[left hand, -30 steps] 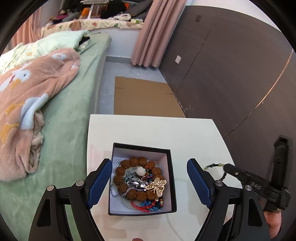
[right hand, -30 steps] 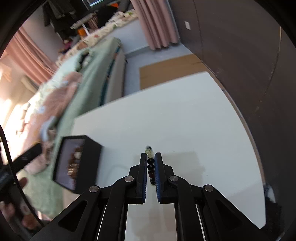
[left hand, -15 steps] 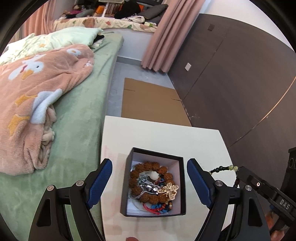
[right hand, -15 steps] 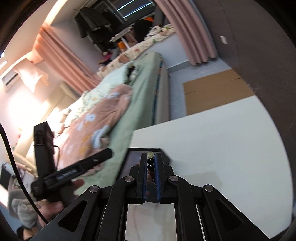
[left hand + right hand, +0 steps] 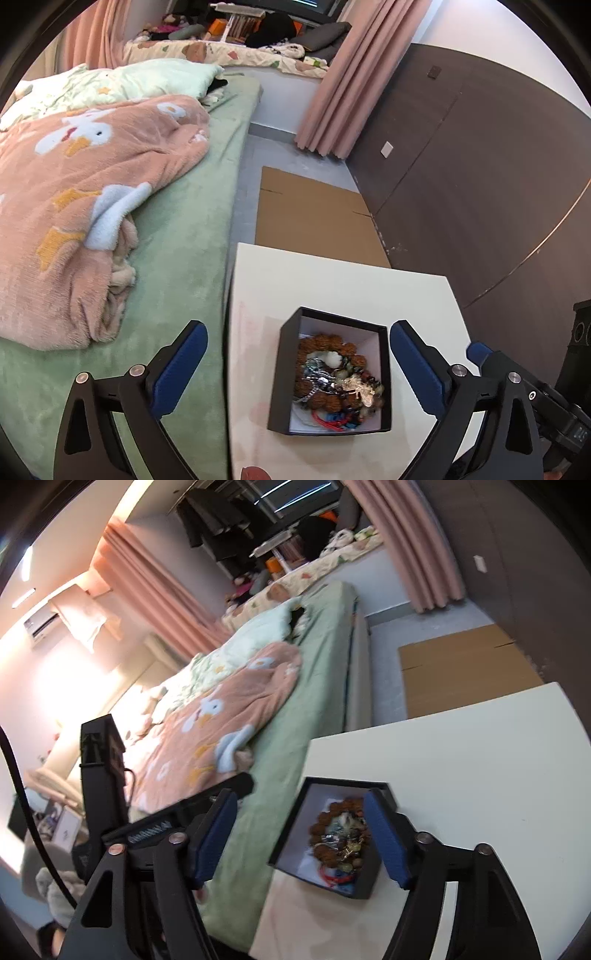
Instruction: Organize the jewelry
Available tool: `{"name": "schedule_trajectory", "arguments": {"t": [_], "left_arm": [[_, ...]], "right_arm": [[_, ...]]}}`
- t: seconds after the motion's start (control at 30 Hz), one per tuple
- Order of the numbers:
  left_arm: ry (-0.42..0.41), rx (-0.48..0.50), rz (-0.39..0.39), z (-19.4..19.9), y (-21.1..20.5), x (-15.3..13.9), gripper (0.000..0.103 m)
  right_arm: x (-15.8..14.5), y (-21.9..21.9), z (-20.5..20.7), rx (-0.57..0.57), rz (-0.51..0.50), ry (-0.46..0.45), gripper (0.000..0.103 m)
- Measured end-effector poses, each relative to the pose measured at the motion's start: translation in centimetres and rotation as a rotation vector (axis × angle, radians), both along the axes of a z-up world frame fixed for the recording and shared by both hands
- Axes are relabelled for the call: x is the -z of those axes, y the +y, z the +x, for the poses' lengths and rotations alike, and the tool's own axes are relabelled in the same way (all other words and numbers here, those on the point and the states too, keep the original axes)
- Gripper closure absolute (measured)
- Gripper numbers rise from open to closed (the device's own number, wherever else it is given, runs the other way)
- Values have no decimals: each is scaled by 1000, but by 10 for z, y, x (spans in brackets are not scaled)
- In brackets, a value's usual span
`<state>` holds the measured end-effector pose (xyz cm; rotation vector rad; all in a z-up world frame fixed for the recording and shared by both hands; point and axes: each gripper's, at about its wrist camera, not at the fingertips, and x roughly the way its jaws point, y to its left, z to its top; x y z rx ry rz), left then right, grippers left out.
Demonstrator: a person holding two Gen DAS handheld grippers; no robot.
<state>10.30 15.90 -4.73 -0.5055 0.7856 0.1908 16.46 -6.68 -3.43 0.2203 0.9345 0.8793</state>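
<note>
A black open jewelry box [image 5: 288,369] with a white lining stands on the white table [image 5: 332,280]. It holds a pile of jewelry [image 5: 336,376]: a brown bead bracelet, silver chain, gold piece and red and blue cords. My left gripper [image 5: 295,363] is open and empty, hovering over the box. My right gripper [image 5: 301,836] is open and empty above the box [image 5: 291,834], with the jewelry [image 5: 341,836] between its fingers. The right gripper's tip also shows in the left wrist view [image 5: 480,352].
A bed with a green sheet [image 5: 177,258] and a pink blanket [image 5: 74,192] lies along the table's left edge. Flat cardboard [image 5: 314,218] lies on the floor beyond the table. A dark wall panel [image 5: 480,166] runs along the right.
My right gripper held a dark beaded string, swung left over the box and opened; the string is gone from its jaws. My left gripper has risen and stayed open.
</note>
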Motion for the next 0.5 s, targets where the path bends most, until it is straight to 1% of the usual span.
{"name": "schedule_trajectory", "arguments": {"t": [0.07, 0.23, 0.4, 0.5], "left_arm": [[-3, -8, 3, -2, 4, 1, 0], [-9, -26, -22, -4, 9, 2, 0], [-23, 12, 13, 0, -6, -5, 0], [-30, 37, 19, 0, -15, -11, 0]], "right_arm": [[3, -9, 4, 19, -9, 29, 31], [1, -32, 9, 76, -6, 44, 31], [-7, -53, 9, 110, -29, 20, 31], [-14, -65, 8, 128, -50, 4, 30]]}}
